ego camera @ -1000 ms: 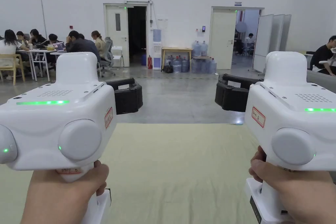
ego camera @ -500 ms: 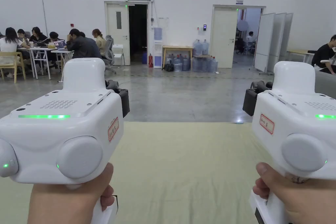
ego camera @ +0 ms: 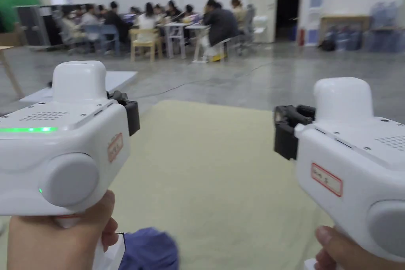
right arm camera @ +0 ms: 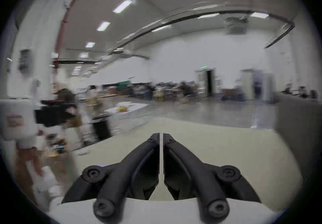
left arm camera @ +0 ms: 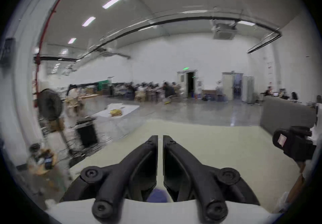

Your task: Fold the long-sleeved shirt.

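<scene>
Two grippers held above a pale green mat | left gripper and right gripper closed, empty | purple shirt bunched at mat's near edge | step: not started | next: reach down, open, grasp shirt.

My left gripper and right gripper hang above the mat, jaws closed to a thin slit, nothing between them. The two are well apart; the mat between and ahead of them is bare up to its far edge. Near obstacle: a blue-purple cloth bunched at the mat's near edge, just beside my left hand. Left of the mat stand a fan and a black bin among floor clutter. Right of the mat runs a grey partition. Beyond the far edge the floor is open as far as the tables
</scene>
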